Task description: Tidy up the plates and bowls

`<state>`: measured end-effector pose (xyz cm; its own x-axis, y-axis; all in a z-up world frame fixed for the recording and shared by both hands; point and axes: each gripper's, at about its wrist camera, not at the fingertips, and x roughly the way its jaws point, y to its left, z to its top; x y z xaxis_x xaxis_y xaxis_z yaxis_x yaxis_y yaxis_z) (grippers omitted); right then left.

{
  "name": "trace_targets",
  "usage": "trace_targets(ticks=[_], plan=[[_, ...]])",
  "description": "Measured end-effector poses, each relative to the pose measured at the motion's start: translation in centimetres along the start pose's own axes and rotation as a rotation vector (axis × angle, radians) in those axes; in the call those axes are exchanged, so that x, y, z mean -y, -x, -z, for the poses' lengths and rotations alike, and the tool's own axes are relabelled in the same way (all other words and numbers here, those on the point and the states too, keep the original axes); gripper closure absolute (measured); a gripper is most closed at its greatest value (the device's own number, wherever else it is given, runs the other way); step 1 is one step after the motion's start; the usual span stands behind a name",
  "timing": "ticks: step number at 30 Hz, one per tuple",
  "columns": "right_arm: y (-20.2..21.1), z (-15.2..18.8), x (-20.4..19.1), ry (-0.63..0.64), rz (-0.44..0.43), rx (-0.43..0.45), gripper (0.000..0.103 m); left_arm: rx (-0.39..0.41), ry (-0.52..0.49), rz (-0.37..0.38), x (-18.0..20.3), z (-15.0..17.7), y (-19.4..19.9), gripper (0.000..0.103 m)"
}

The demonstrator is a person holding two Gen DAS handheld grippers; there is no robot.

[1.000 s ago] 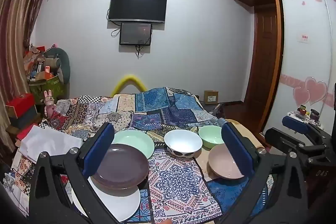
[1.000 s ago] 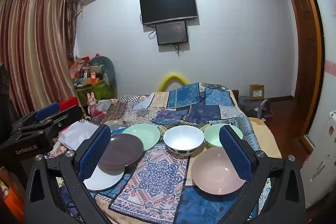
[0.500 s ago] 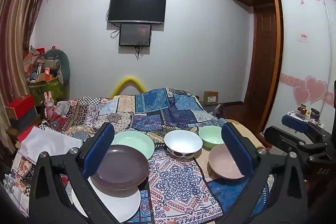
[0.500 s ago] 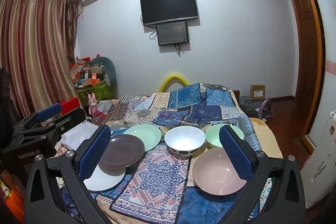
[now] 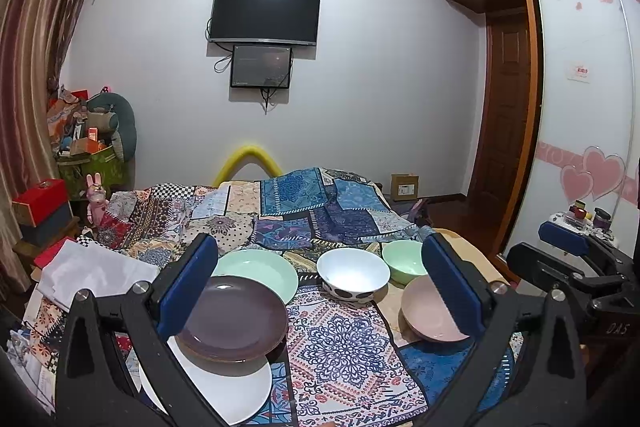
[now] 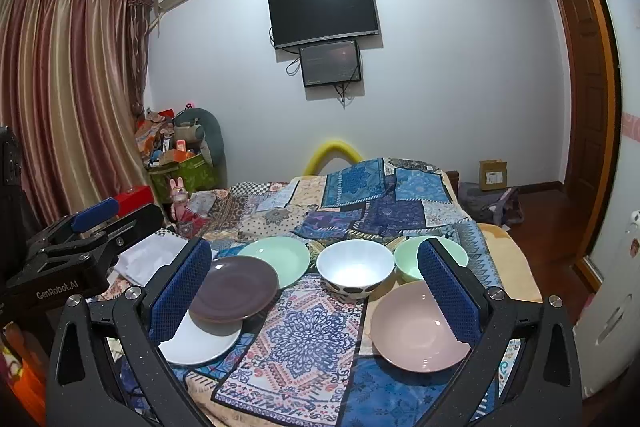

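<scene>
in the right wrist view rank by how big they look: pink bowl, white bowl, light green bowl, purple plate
Largest to smallest as they look in the right wrist view:
1. pink bowl, though it lies nearest the camera
2. purple plate, close to the pink bowl, so that order is unsure
3. white bowl
4. light green bowl, partly hidden by a gripper finger

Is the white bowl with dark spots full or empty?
Empty: the white bowl with dark spots stands upright on the patterned cloth, its bare white inside showing.
</scene>
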<state>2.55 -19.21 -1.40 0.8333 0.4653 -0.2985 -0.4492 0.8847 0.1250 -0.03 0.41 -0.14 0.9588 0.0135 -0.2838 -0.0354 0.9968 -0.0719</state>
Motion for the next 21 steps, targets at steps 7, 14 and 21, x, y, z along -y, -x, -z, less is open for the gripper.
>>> trace_targets(ticks=[7,14,21], plan=[[0.02,-0.03,-0.01,0.000,0.000,-0.001,0.000,0.000,-0.002,0.000,-0.12,-0.02,0.07,0.000],[0.07,-0.08,-0.04,-0.002,-0.001,0.000,0.000,0.001,-0.008,0.000,0.27,0.15,0.20,0.000],[0.09,-0.08,-0.09,-0.002,-0.003,0.001,0.000,0.000,-0.005,0.004,0.35,0.16,0.27,0.000]])
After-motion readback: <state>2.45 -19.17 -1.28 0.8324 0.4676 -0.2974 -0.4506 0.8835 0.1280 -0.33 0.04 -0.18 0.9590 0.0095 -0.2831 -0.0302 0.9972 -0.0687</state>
